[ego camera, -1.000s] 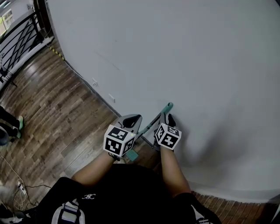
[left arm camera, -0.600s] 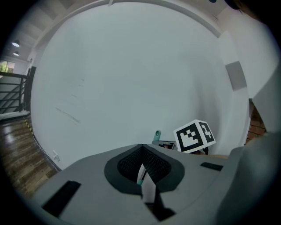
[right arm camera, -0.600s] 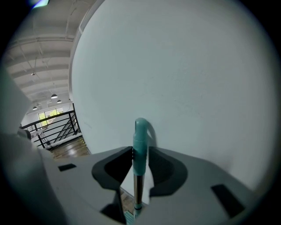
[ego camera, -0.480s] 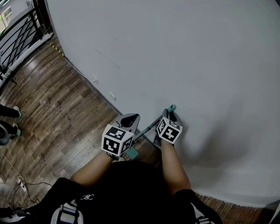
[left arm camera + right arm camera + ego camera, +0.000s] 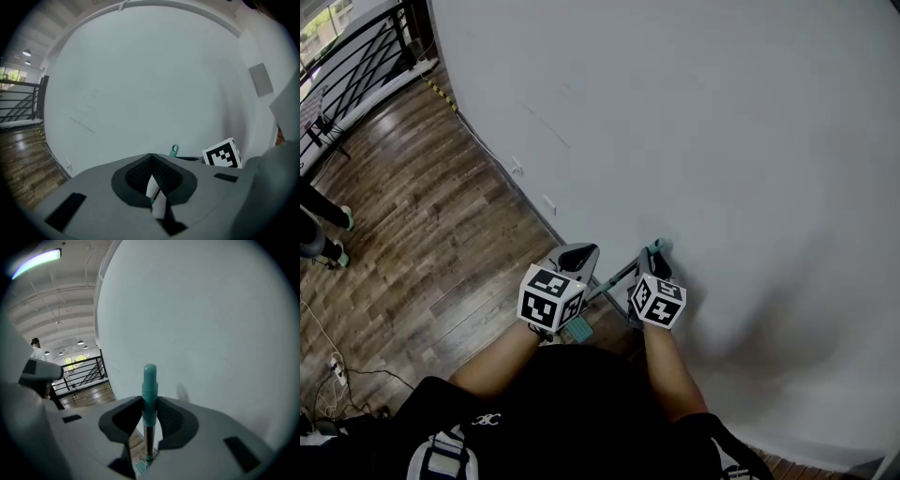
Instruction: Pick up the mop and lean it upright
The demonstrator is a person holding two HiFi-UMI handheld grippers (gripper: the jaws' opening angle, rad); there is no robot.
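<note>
The mop [image 5: 619, 274] stands steeply against the white wall [image 5: 722, 141], its teal tip up and its teal head [image 5: 578, 328] down on the floor. My right gripper [image 5: 652, 265] is shut on the handle just below the tip. In the right gripper view its pads press the teal grip [image 5: 149, 390] from both sides. My left gripper [image 5: 581, 253] sits beside the shaft, to its left. In the left gripper view its jaws [image 5: 151, 161] look shut, with only a pale sliver showing through the slit below. The mop tip [image 5: 174, 150] peeks over them.
Wood floor [image 5: 422, 234] runs left of the wall. A black railing [image 5: 356, 66] stands at the far left, and a person's legs [image 5: 319, 225] show at the left edge. Cables [image 5: 328, 366] lie at the lower left. Small sockets [image 5: 548, 204] sit low on the wall.
The head camera has swung a little, so the railing sits further right. The mop tip and my right gripper sit slightly lower in the picture. The left gripper has hardly moved.
</note>
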